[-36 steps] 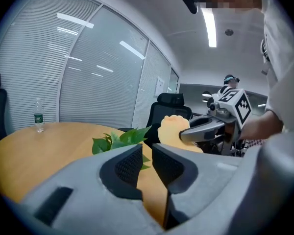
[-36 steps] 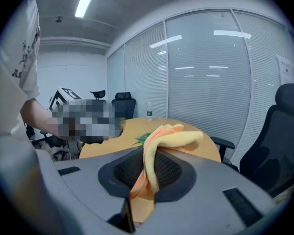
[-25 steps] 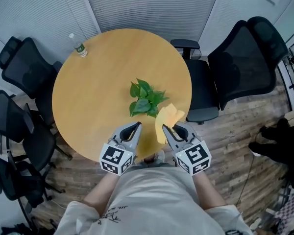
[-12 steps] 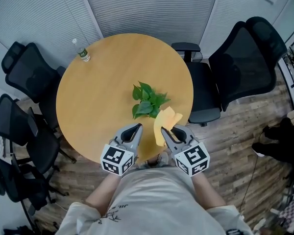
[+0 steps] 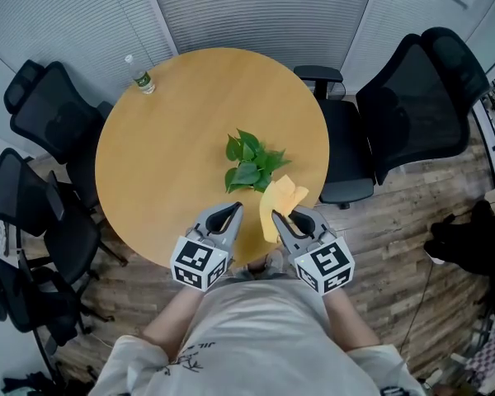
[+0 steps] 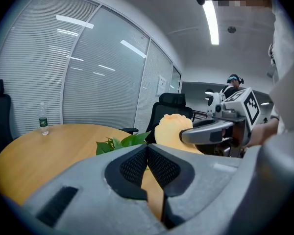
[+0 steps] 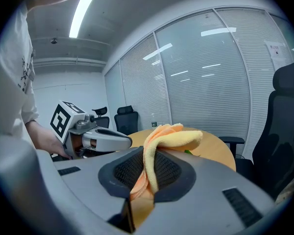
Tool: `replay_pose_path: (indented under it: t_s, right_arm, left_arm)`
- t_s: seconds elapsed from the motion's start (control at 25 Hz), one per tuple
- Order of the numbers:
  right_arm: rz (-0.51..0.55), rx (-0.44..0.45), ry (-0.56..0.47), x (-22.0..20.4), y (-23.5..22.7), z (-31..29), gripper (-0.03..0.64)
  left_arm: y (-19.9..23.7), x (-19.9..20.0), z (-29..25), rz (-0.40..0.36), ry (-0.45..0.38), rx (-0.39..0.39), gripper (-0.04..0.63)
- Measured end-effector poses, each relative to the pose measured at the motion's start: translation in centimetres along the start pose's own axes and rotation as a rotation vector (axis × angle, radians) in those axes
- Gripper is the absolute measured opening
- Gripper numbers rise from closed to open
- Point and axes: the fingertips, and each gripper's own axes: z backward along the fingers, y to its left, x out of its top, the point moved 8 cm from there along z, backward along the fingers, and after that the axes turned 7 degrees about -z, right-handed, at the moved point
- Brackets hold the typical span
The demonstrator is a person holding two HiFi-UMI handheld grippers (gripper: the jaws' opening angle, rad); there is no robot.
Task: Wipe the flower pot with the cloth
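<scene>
While the right hand-held gripper [image 5: 277, 215] is clamping the yellow cloth [image 5: 282, 198] between closed jaws, the wiping is judged not yet begun.

- Cloth: a folded strip, standing up out of the jaws and flopping over toward the plant, its free end hanging in the air just on the near side of the leaves.
- Flower pot: sitting right of centre on the round bench [image 5: 165, 139], itself hiding under its green leaves [image 5: 249, 162] in every view.
- Left hand-held gripper [image 5: 233, 209]: jaws pressing together on nothing, hovering over the near bench edge, just left of the cloth.
- Handling: the loose end is probably needing to go in low, under the foliage, and drag around the pot wall rather than across the leaves. The pinch is looking narrow, so light pressure is advisable to keep the cloth from pulling out. The empty gripper could be steadying the pot against sliding or tipping.
- Water bottle [image 5: 140, 74]: standing at the far left edge, well apart.
</scene>
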Motion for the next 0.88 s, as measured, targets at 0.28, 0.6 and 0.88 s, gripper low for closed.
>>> replay_pose_path:
  t_s: [0.28,0.6,0.88]
  right_arm:
    - [0.002,0.005,0.003,0.19,0.03,0.1,0.054]
    - [0.002,0.015,0.004,0.3,0.25,0.27,0.054]
    - [0.003,0.022,0.001,0.15,0.5,0.42,0.054]
  left_arm:
    - [0.0,0.27,0.02,0.0,-0.014,0.004,0.011]
    - [-0.37,0.45,0.03,-0.002,-0.02,0.001,0.011]
    - [-0.66,0.35,0.37,0.001,-0.027,0.008,0.011]
